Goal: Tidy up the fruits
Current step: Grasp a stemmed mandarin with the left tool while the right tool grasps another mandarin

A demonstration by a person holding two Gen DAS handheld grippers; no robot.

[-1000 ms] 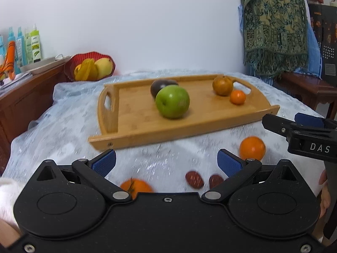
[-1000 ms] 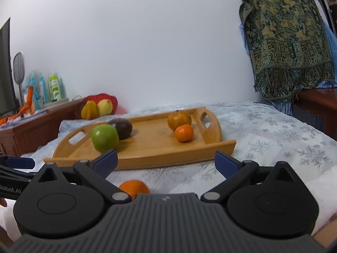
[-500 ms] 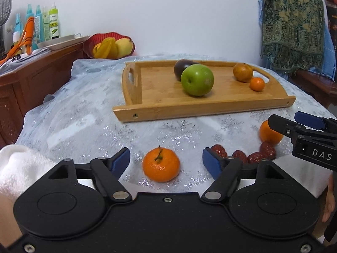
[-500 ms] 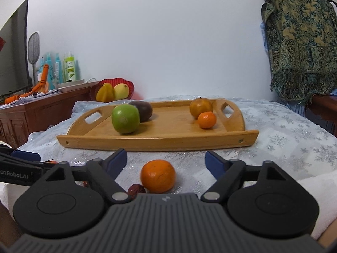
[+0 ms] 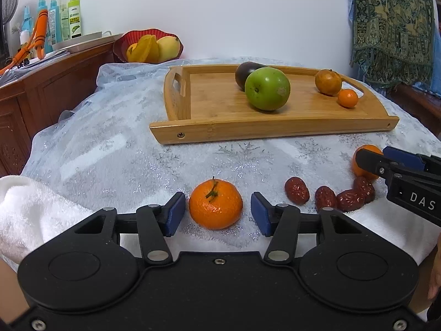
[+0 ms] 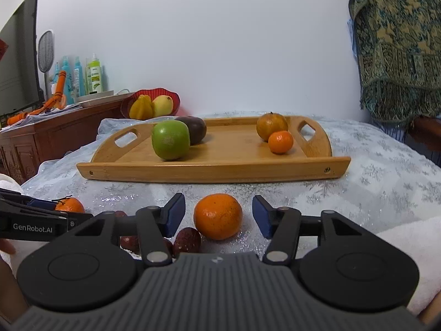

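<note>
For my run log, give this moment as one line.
left tongs: closing around stemmed mandarin, untouched | right tongs: closing around orange, untouched | tray: four fruits

The tray [image 5: 209,132] is smooth, pale wood with a satin sheen and small metal screws in its front rail. The cloth [image 5: 110,149] over the bench is thin, white and glittery. The tangerine [image 5: 215,204] has dimpled, slightly glossy peel; the 4 dates [image 5: 296,190] are wrinkled and shiny. The apple [image 5: 267,88] is smooth and waxy. The towel [image 5: 30,209] is fluffy white terry. The cabinet [image 5: 55,88] is dark, polished wood.
</note>
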